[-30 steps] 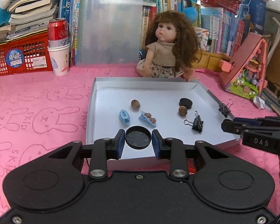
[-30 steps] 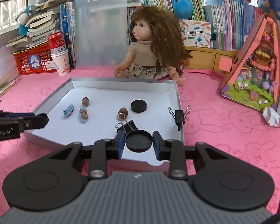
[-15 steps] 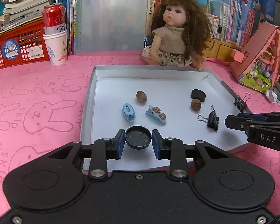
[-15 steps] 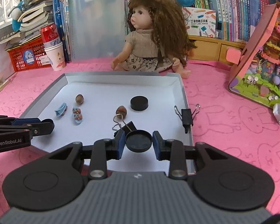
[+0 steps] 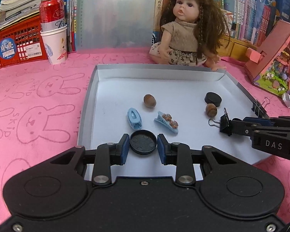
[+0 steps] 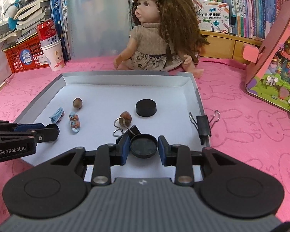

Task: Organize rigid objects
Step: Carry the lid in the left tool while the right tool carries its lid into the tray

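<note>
With each gripper, left (image 5: 143, 146) and right (image 6: 143, 147), pinching a black cap (image 5: 143, 142), both needed lowering gently onto the tray (image 5: 185, 71) floor at lower centre, clear of the binder clip (image 6: 128, 133).

Pink tablecloth (image 5: 38, 100) with bunny outlines; white tray (image 5: 183, 89), grey rim; red can (image 5: 51, 9); blue hair clip (image 5: 134, 118).

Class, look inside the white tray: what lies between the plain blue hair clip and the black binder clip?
In the left wrist view, between the plain blue hair clip and the black binder clip lies the bead-decorated blue clip; otherwise bare tray floor.
</note>
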{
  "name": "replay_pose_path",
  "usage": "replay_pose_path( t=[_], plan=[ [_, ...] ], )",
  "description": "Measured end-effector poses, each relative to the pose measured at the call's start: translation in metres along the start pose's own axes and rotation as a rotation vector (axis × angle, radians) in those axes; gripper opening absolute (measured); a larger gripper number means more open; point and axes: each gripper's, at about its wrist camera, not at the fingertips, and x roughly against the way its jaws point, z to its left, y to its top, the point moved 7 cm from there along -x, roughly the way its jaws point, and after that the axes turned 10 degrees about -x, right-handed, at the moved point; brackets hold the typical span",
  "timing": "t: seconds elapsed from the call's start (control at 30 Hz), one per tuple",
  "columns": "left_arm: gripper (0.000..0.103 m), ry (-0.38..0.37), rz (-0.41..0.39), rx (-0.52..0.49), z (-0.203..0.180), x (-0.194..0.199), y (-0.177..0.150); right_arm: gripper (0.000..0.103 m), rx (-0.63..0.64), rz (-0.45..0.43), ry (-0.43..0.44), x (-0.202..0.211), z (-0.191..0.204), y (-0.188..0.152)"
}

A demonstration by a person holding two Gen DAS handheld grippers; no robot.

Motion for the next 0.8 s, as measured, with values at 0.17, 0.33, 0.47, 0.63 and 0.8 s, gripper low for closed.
replay_pose_path(
  t=[0.17, 0.33, 0.47, 0.63, 0.8],
  plan=[
    [0.029, 0.004, 0.002, 0.014, 0.004, -0.007, 0.006, 0.037, 0.008, -0.002, -0.007, -0.011, 0.004, 0.006],
    [0.029, 0.01, -0.002, 0.02, 0.006, -0.013, 0.011, 0.037, -0.007, -0.006, -0.013, -0.019, 0.003, 0.012],
    [0.029, 0.018, -0.004, 0.027, 0.008, -0.02, 0.016, 0.037, -0.021, -0.006, -0.015, -0.024, 0.0, 0.016],
    [0.029, 0.033, -0.005, 0.029, 0.01, -0.028, 0.022, 0.037, -0.012, -0.008, -0.017, -0.03, -0.001, 0.024],
    [0.029, 0.039, -0.008, 0.027, 0.012, -0.035, 0.028, 0.037, -0.006, -0.001, -0.01, -0.036, -0.001, 0.029]
  ],
)
